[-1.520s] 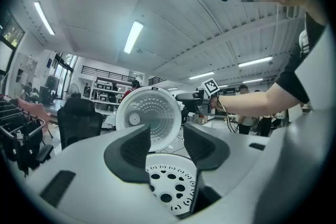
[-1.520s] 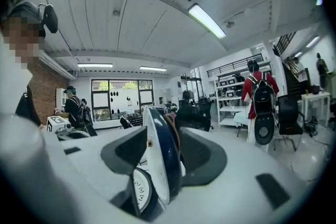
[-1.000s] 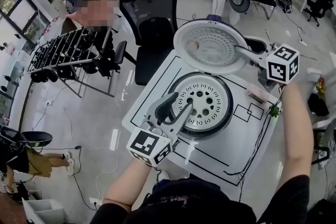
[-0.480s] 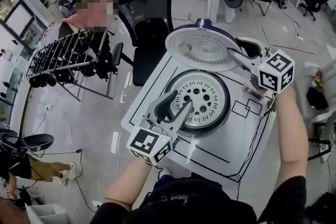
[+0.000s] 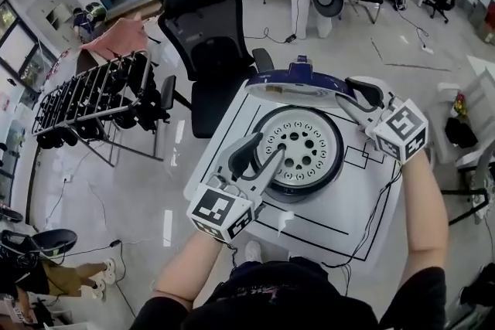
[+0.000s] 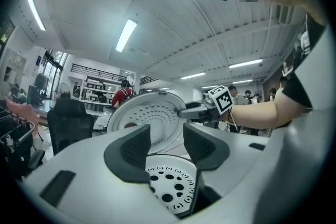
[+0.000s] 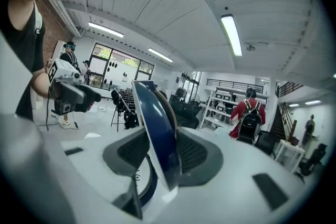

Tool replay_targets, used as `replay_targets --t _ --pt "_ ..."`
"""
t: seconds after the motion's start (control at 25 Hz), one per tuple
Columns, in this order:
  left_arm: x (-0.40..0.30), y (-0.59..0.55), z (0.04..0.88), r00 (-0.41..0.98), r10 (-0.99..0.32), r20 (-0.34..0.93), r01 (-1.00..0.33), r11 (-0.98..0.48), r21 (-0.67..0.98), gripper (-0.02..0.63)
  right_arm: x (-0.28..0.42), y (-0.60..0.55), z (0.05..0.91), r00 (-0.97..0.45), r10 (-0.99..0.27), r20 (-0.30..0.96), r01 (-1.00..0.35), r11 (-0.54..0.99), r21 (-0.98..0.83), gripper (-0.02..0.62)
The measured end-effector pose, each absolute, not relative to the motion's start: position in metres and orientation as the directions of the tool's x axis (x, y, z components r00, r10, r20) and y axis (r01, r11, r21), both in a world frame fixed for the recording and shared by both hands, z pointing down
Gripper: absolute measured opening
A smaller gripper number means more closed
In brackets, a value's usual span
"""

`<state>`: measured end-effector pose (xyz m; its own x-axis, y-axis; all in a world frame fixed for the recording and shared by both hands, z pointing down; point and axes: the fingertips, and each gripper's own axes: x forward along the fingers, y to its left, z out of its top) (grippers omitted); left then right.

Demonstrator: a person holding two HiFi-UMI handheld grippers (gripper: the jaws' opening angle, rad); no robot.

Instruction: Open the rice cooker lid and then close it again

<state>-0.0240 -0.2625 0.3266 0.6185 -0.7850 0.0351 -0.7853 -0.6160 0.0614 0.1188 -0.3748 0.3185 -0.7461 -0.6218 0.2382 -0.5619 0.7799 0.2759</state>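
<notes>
Nearest, left gripper [image 5: 260, 158] sits at the front rim of the rice cooker [image 5: 302, 144], fingers spread, nothing between them. The cooker is mid-desk [image 5: 340, 205], inside the drawn black outline, its perforated inner plate exposed. Past it, the lid [image 5: 298, 81] is raised on the rear hinge. Right gripper [image 5: 348, 98] has just been closing its fingers and now pinches the lid's blue rim at the right side. Beyond is a black office chair [image 5: 209, 35]. The opening half looks done. Lowering the lid and latching it remain, likely starting now.
</notes>
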Motion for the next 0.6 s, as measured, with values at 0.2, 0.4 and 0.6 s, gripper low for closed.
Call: replay_targets --t 0.2,0.4,0.6 --pt "-0.032 -0.261 0.318 0.652 -0.758 0.022 -0.758 -0.65 0.053 0.199 0.116 -0.352 0.33 -0.706 -0.659 0.259 -0.572 0.747 0.338 0.161" --pt "-0.03 -0.26 0.322 0.68 -0.732 0.044 -0.733 -0.679 0.035 0.205 0.114 -0.336 0.34 -0.669 -0.689 0.278 -0.585 0.719 0.375 0.167" --pt "-0.024 -0.26 0.338 0.707 -0.704 0.074 -0.707 -0.704 0.06 0.206 0.115 -0.322 0.355 -0.648 -0.703 0.293 -0.598 0.708 0.376 0.179"
